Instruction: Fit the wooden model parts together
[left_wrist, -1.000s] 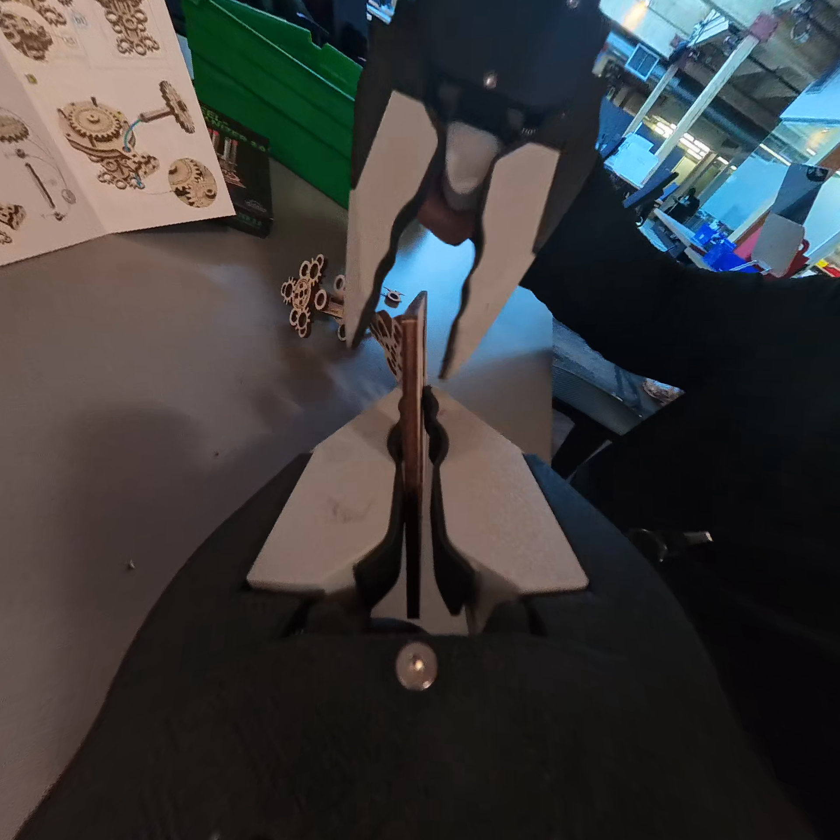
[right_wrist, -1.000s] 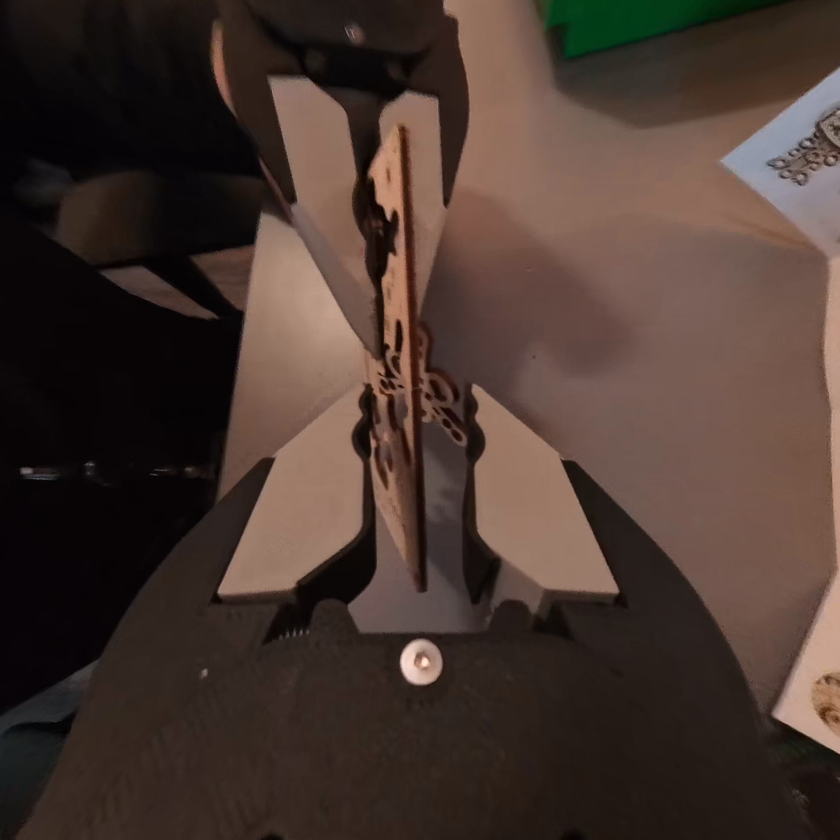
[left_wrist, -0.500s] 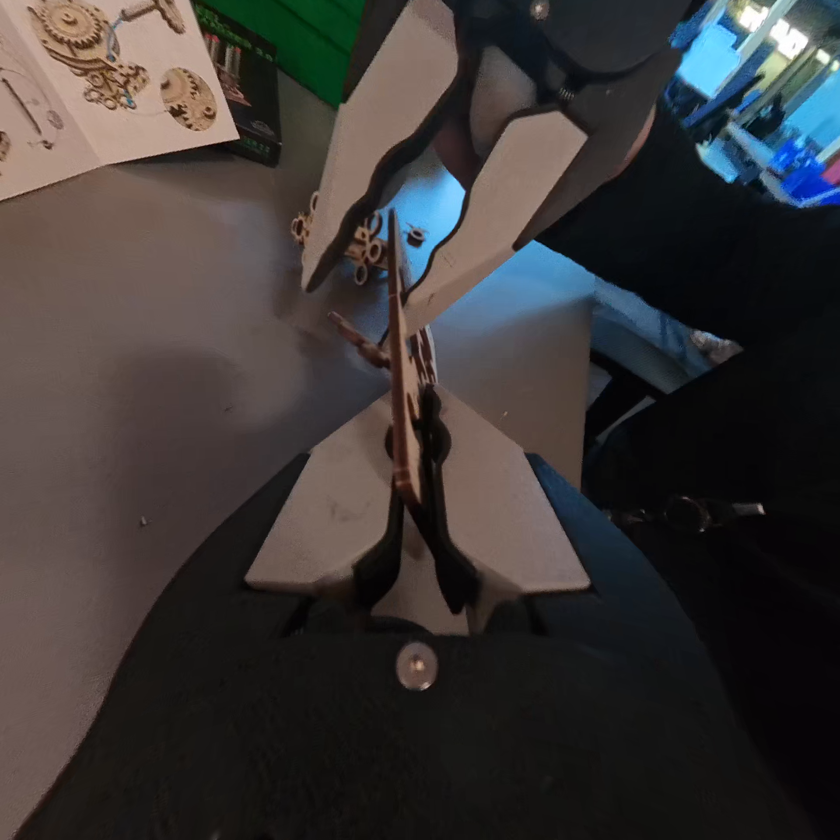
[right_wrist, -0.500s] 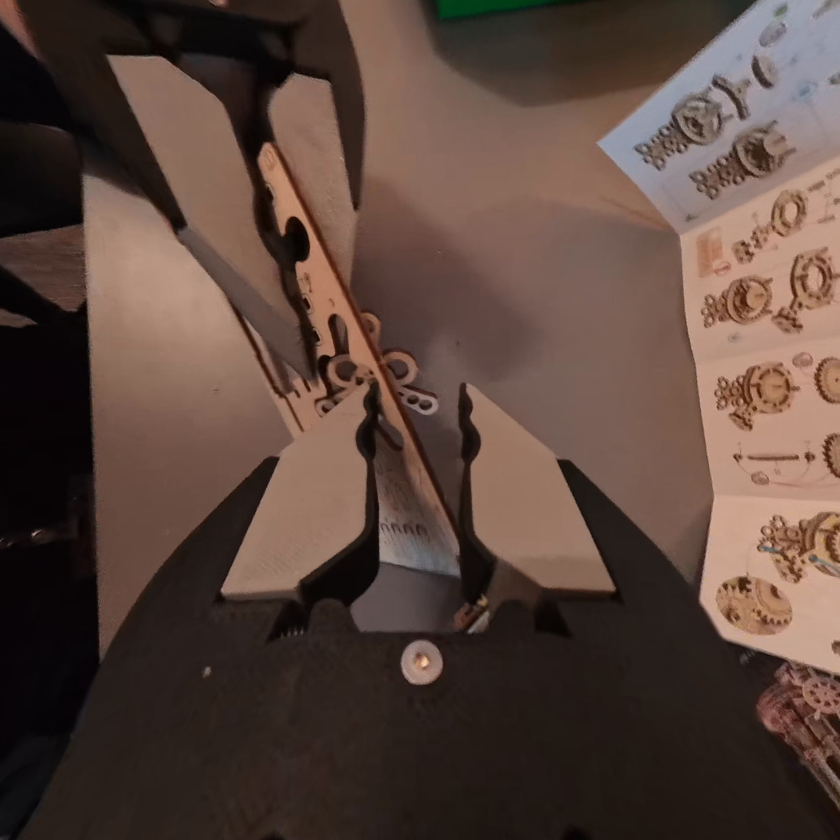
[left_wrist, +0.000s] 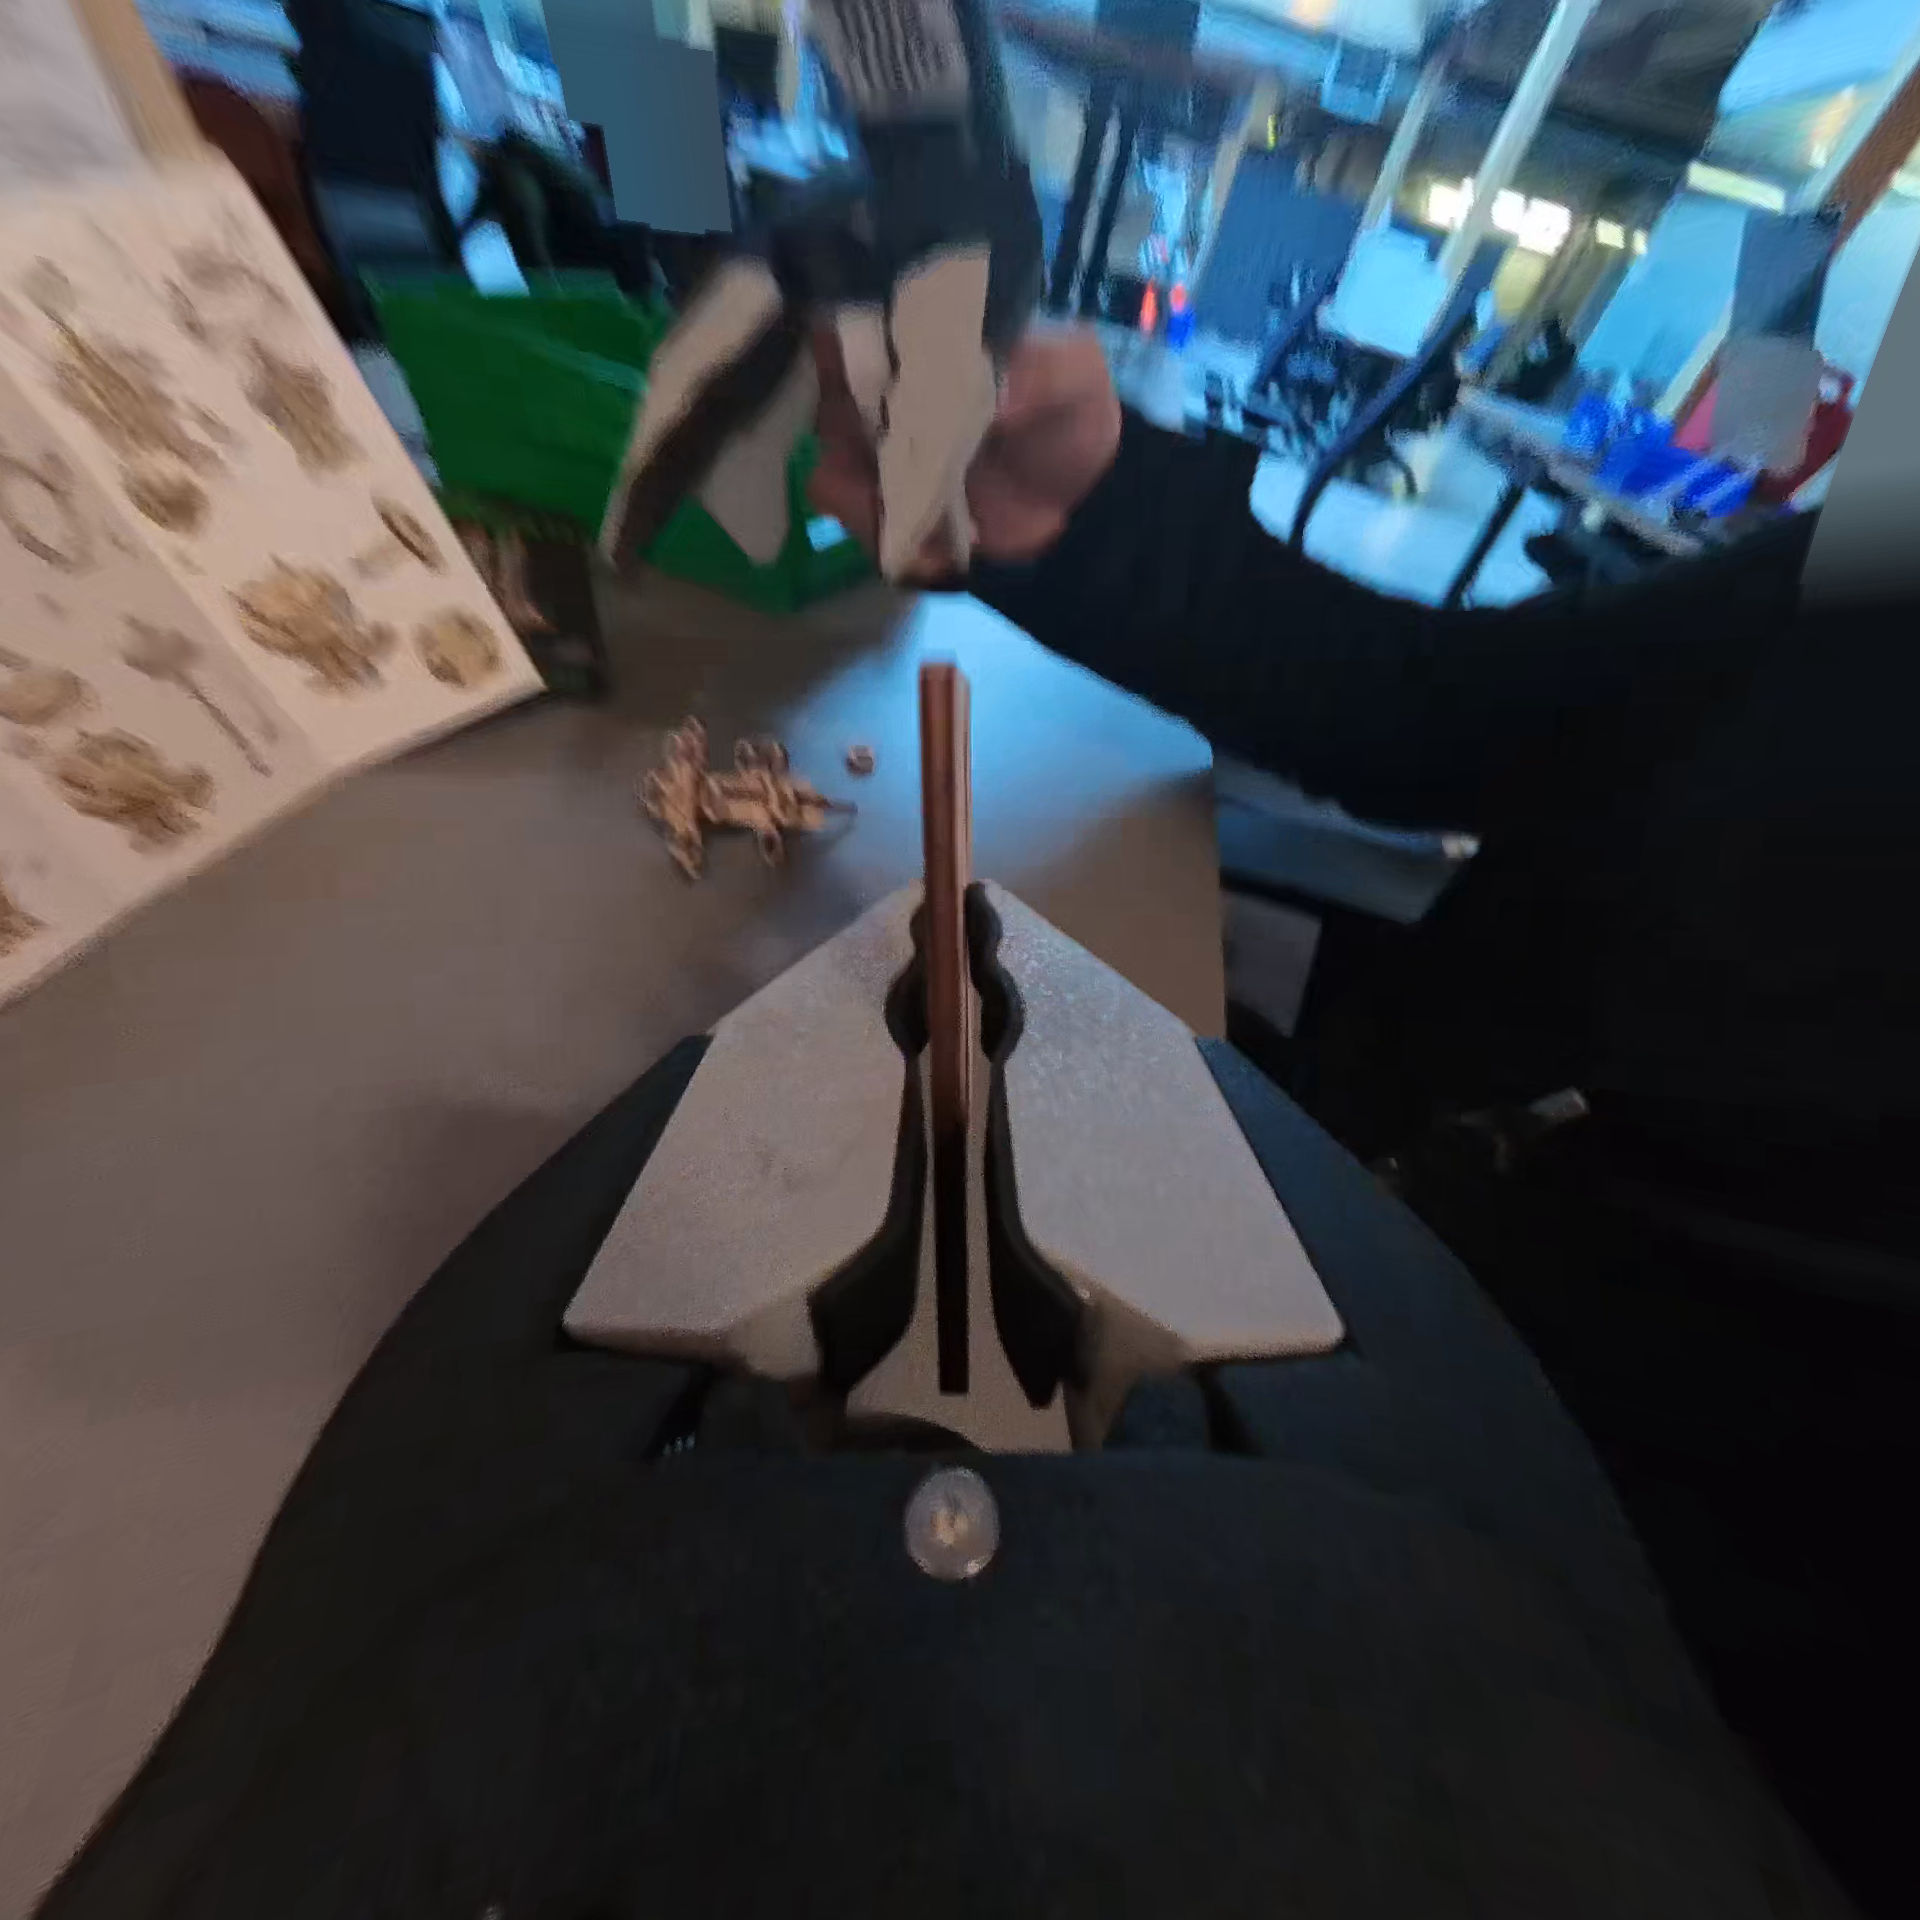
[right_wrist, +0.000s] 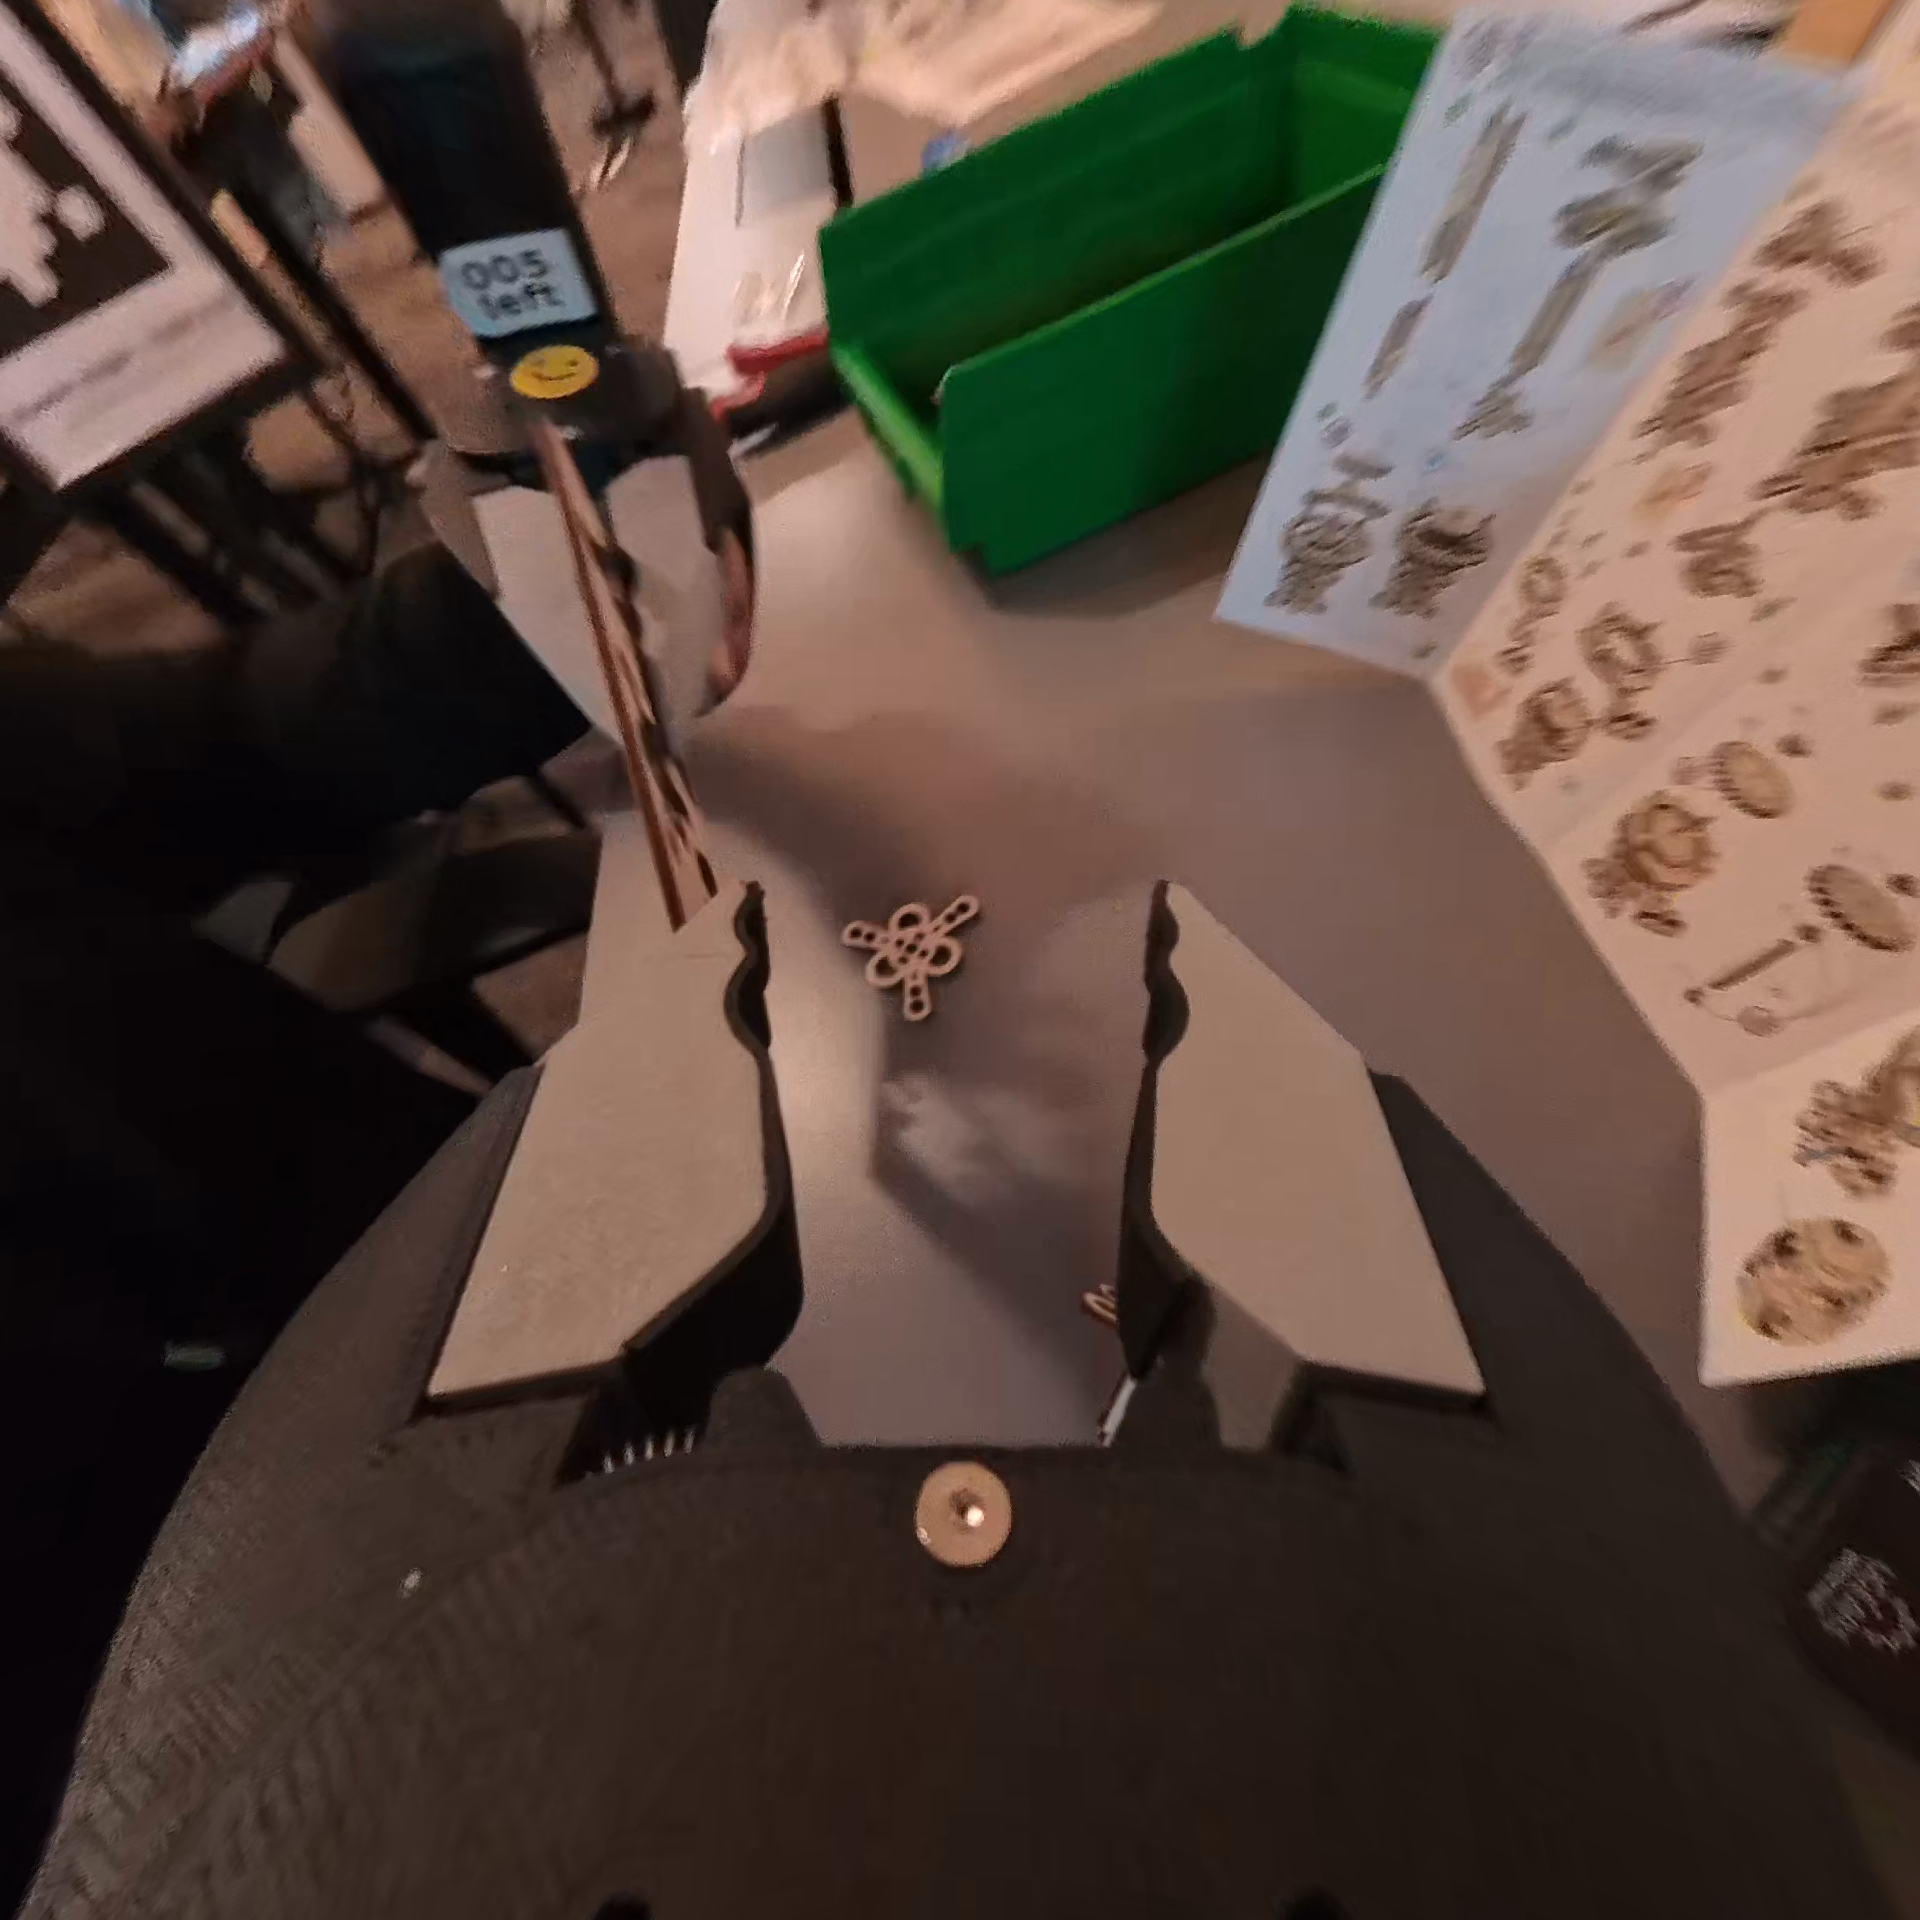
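My left gripper (left_wrist: 945, 906) is shut on a thin wooden sheet (left_wrist: 943, 779), seen edge-on and upright above the grey table (left_wrist: 312, 1039). In the right wrist view the same sheet (right_wrist: 649, 748) slants down from the left gripper (right_wrist: 623, 582). My right gripper (right_wrist: 956, 914) is wide open and empty, apart from the sheet. It also shows blurred and raised in the left wrist view (left_wrist: 800, 436). A small flower-shaped wooden part (right_wrist: 914, 951) lies flat on the table between and beyond the right fingers. It also shows in the left wrist view (left_wrist: 727, 800).
A folded instruction sheet (right_wrist: 1662, 623) stands at the right, and also shows in the left wrist view (left_wrist: 208, 571). A green bin (right_wrist: 1091, 312) sits behind. A dark box (left_wrist: 561, 613) stands by the sheet. The table's edge (left_wrist: 1216, 810) is close to the right of the left gripper.
My right gripper has opened wide and pulled back from the wooden sheet. The left gripper still holds the sheet, now upright and farther from the right gripper.
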